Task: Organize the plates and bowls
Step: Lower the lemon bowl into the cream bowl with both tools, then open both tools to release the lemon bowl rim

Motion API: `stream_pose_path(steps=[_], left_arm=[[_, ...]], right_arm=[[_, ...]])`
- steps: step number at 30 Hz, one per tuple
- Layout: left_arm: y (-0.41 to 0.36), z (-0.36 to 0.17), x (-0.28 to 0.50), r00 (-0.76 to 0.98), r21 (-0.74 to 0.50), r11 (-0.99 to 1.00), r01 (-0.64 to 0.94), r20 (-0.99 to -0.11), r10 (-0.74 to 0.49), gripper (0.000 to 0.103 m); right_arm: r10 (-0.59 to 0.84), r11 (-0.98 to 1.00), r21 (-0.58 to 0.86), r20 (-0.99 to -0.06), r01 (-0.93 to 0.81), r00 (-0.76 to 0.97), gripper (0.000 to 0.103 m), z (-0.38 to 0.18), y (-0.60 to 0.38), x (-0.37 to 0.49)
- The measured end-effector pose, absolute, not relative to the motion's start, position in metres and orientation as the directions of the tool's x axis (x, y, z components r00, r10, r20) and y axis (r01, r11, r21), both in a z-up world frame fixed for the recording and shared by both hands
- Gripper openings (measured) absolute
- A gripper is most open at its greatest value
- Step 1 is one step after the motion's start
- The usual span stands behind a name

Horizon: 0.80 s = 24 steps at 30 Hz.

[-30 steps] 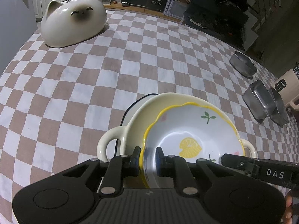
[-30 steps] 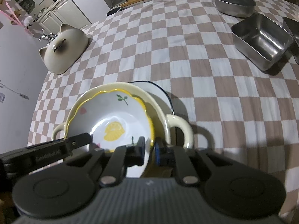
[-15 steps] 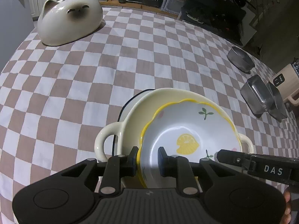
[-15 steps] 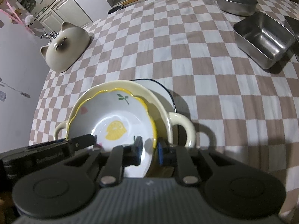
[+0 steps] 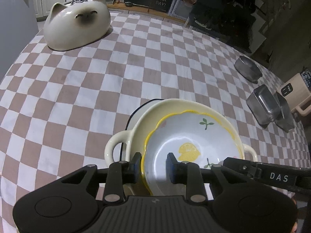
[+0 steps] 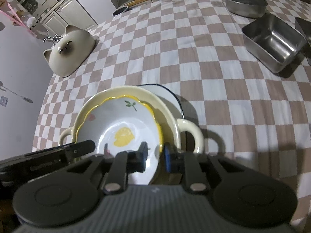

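A white lemon-print bowl (image 5: 194, 141) with a wavy yellow rim sits inside a cream two-handled bowl (image 5: 136, 130), which rests on a dark-rimmed white plate (image 5: 140, 106). My left gripper (image 5: 153, 165) is open, its jaws standing either side of the lemon bowl's near left rim. My right gripper (image 6: 154, 155) is open too, its jaws astride the lemon bowl's (image 6: 120, 128) right rim, beside the cream bowl (image 6: 169, 114) and the plate (image 6: 171, 97). Each gripper's finger shows in the other's view.
An upturned cat-faced ceramic bowl (image 5: 77, 29) lies at the far left of the checkered table (image 5: 97, 87); it also shows in the right wrist view (image 6: 68, 50). A round steel bowl (image 6: 245, 4) and a square steel tray (image 6: 274, 42) sit far right, near a beige appliance (image 5: 295, 91).
Both grippers have opened, letting go of the lemon bowl's rim. The lemon bowl has settled into the cream bowl.
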<state>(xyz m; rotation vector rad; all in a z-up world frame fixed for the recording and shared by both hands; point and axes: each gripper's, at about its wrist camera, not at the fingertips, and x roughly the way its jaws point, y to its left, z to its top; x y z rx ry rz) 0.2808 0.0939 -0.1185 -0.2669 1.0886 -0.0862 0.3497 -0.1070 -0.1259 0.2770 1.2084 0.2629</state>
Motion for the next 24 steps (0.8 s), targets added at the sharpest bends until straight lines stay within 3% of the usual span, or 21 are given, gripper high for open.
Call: stream_pose_path(steps=[24], left_arm=[[0.101, -0.098, 0.265, 0.505, -0.276, 0.959, -0.057, -0.837, -0.211, 0.031]], right_arm=[[0.414, 0.909, 0.394, -0.824, -0.133, 0.387, 0.031, -0.098, -0.120, 0.329]])
